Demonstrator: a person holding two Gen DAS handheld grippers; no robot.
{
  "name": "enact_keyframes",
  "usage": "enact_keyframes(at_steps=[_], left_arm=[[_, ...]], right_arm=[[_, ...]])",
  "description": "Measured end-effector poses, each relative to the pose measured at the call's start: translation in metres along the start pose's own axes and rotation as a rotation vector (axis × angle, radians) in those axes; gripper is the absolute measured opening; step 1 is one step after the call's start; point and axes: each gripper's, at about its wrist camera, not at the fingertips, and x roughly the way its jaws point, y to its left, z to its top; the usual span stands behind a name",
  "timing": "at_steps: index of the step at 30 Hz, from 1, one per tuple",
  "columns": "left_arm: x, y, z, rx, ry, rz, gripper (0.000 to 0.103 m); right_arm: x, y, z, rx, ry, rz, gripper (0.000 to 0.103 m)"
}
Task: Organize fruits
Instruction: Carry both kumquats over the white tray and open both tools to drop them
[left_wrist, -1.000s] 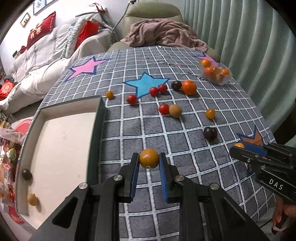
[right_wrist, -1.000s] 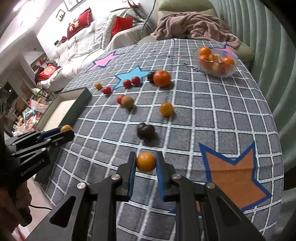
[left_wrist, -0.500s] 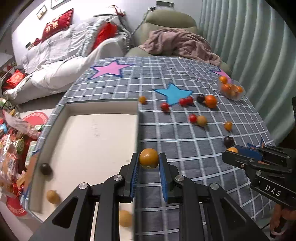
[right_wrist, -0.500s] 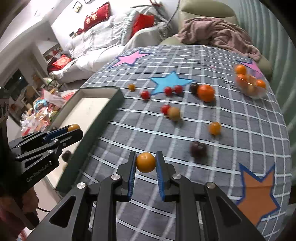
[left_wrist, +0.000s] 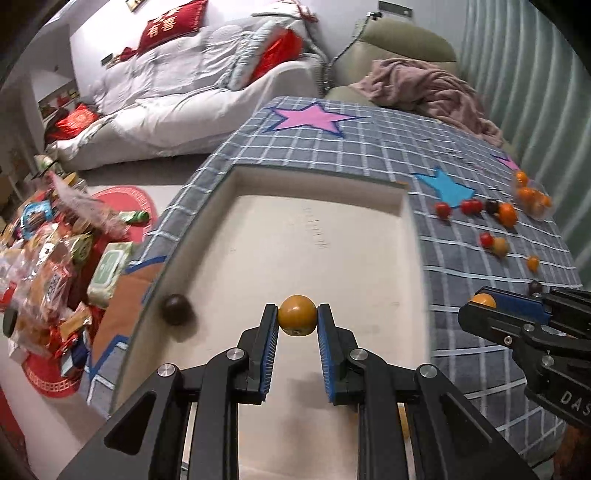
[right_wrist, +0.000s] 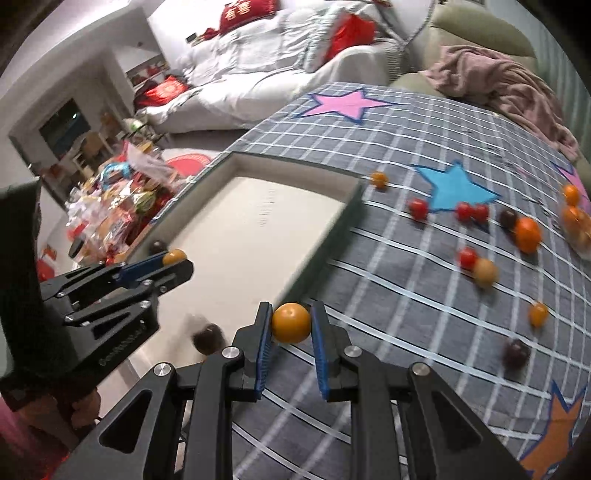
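Note:
My left gripper is shut on a yellow-orange fruit and holds it above the white floor of the open tray. A dark fruit lies in the tray by its left wall. My right gripper is shut on an orange fruit just off the tray's right wall, over the checked cloth. The left gripper also shows in the right wrist view, over the tray. Several red, orange and dark fruits lie loose on the cloth.
A clear bowl of oranges stands at the far right of the table. A second dark fruit lies in the tray near its front. Snack packets cover the floor left of the table. A sofa and an armchair stand behind.
Both grippers have swung left with their fruits. The left one has gone from over the cloth to over the tray; the right one has come up beside the tray's right wall.

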Motion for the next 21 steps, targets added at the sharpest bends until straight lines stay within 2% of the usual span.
enact_keyframes(at_steps=[9,19,20,21], left_arm=[[0.02,0.023,-0.002,-0.024,0.033,0.037,0.023],[0.038,0.022,-0.01,0.0,0.073,0.075,0.023],[0.037,0.022,-0.01,0.003,0.067,0.076,0.023],[0.036,0.021,-0.011,0.011,0.065,0.077,0.024]], right_arm=[[0.034,0.026,0.012,-0.048,0.053,-0.001,0.023],[0.064,0.035,0.013,-0.076,0.117,-0.016,0.023],[0.065,0.036,0.013,-0.08,0.119,-0.022,0.025],[0.065,0.037,0.013,-0.083,0.12,-0.021,0.03]])
